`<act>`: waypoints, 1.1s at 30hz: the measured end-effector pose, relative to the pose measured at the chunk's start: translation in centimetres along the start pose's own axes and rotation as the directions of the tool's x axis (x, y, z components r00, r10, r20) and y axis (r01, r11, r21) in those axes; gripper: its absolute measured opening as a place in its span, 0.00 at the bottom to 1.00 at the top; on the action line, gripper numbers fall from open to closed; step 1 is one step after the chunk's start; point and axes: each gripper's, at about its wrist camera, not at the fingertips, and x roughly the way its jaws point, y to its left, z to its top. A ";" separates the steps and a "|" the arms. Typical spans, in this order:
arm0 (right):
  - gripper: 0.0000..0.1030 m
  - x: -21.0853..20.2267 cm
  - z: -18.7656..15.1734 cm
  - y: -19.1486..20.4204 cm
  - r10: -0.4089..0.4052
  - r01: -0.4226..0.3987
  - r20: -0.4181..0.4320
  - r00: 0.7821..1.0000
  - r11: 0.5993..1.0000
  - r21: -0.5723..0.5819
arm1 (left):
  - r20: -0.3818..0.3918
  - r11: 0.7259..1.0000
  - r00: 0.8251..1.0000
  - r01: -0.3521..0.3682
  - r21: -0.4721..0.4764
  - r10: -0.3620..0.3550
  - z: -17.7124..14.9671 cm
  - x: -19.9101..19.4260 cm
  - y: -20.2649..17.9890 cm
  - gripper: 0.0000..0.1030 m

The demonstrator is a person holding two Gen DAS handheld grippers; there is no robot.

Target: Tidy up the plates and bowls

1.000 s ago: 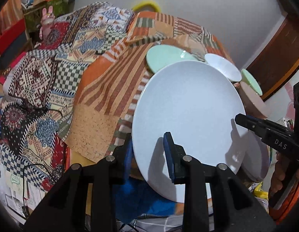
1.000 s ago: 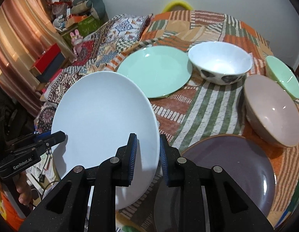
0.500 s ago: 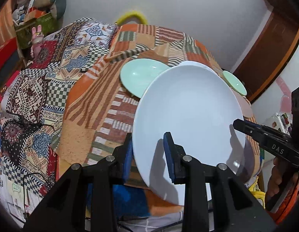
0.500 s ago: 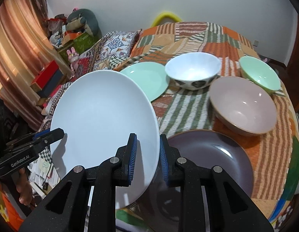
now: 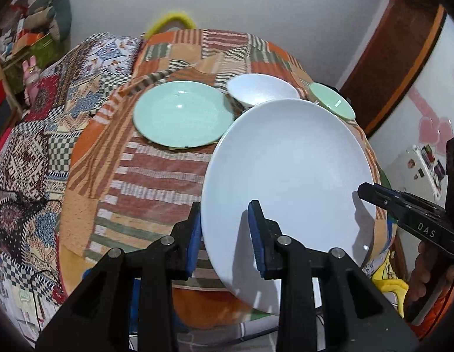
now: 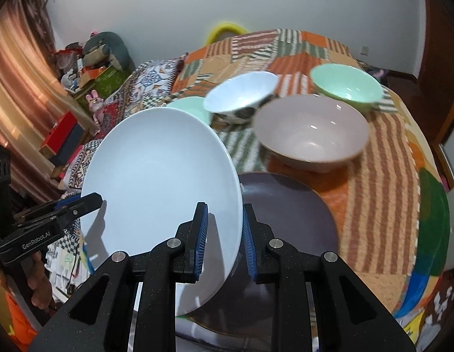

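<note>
A large white plate (image 5: 288, 176) is held tilted in the air above the table's near edge. My left gripper (image 5: 225, 234) is shut on its left rim, and my right gripper (image 6: 224, 236) is shut on its right rim (image 6: 165, 182). Each gripper shows in the other's view: the right one (image 5: 370, 193), the left one (image 6: 86, 202). On the table lie a mint green plate (image 5: 183, 117), a white patterned bowl (image 6: 241, 96), a mint green bowl (image 6: 345, 86), a beige bowl (image 6: 310, 130) and a dark purple plate (image 6: 288, 208), partly hidden by the white plate.
The round table (image 5: 156, 176) has a patchwork striped cloth. A patterned quilt (image 5: 33, 135) covers the bed to the left. A brown door frame (image 5: 403, 58) stands at the right, and boxes and toys (image 6: 92, 67) stand by the far wall.
Both grippers have lifted the white plate higher and moved it right. The mint plate and the white bowl now show fully in the left wrist view, and the bowls look farther away.
</note>
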 end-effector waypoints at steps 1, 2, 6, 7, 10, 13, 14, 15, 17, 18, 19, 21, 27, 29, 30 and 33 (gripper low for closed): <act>0.21 -0.3 -0.2 -0.3 -0.002 0.002 0.001 1.000 1.000 0.008 | -0.004 1.000 1.000 0.000 0.010 0.000 0.0 0.2 -0.5 0.30; 0.21 -0.5 -0.4 -0.9 -0.005 0.005 0.003 1.000 1.000 0.020 | -0.009 1.000 1.000 0.003 0.018 -0.002 0.0 0.5 -1.0 0.30; 0.21 -1.2 -1.0 -2.3 -0.016 0.016 0.002 1.000 0.999 0.043 | -0.034 0.999 0.999 0.013 0.043 -0.011 0.0 1.4 -2.7 0.30; 0.22 -1.4 -1.2 -2.6 -0.020 0.020 0.001 1.000 0.999 0.049 | -0.039 0.999 0.999 0.015 0.049 -0.013 -0.1 1.6 -3.1 0.30; 0.22 -1.6 -1.7 -3.5 -0.029 0.030 -0.008 1.000 0.998 0.062 | -0.054 0.998 0.998 0.019 0.065 -0.016 -0.3 2.2 -4.0 0.30; 0.22 -2.0 -2.3 -4.4 -0.036 0.037 -0.011 0.999 0.996 0.078 | -0.079 0.996 0.997 0.025 0.084 -0.019 -0.6 3.1 -4.9 0.30; 0.22 -2.2 -2.5 -4.7 -0.038 0.039 -0.012 0.999 0.996 0.086 | -0.086 0.996 0.996 0.026 0.088 -0.018 -0.7 3.3 -5.1 0.30; 0.22 -2.3 -2.6 -4.9 -0.040 0.041 -0.013 0.999 0.995 0.089 | -0.093 0.996 0.995 0.026 0.090 -0.018 -0.8 3.5 -5.2 0.30; 0.22 -2.4 -2.9 -5.2 -0.043 0.045 -0.014 0.999 0.994 0.099 | -0.108 0.995 0.994 0.030 0.092 -0.020 -0.8 4.0 -5.6 0.30; 0.22 -2.4 -2.9 -5.4 -0.046 0.047 -0.016 0.999 0.994 0.103 | -0.114 0.995 0.993 0.033 0.092 -0.023 -0.8 4.2 -5.7 0.30; 0.22 -2.3 -3.0 -5.5 -0.049 0.051 -0.020 0.999 0.993 0.106 | -0.120 0.995 0.992 0.036 0.091 -0.025 -0.8 4.4 -5.8 0.30; 0.22 -2.2 -3.1 -5.9 -0.053 0.056 -0.026 0.998 0.992 0.114 | -0.127 0.995 0.992 0.038 0.092 -0.026 -1.0 4.7 -6.0 0.30; 0.22 -1.9 -3.3 -6.3 -0.055 0.060 -0.043 0.998 0.990 0.125 | -0.153 0.995 0.988 0.038 0.095 -0.023 -1.2 5.7 -5.9 0.30; 0.22 -1.7 -3.3 -6.2 -0.056 0.061 -0.046 0.997 0.990 0.125 | -0.163 0.995 0.986 0.037 0.091 -0.022 -1.3 6.1 -5.8 0.30; 0.22 -1.6 -3.3 -6.2 -0.057 0.063 -0.051 0.997 0.990 0.124 | -0.168 0.995 0.986 0.037 0.089 -0.022 -1.3 6.3 -5.7 0.30; 0.23 -1.2 -3.3 -6.2 -0.066 0.073 -0.062 0.996 0.990 0.123 | -0.178 0.996 0.984 0.040 0.086 -0.024 -1.3 6.8 -5.8 0.30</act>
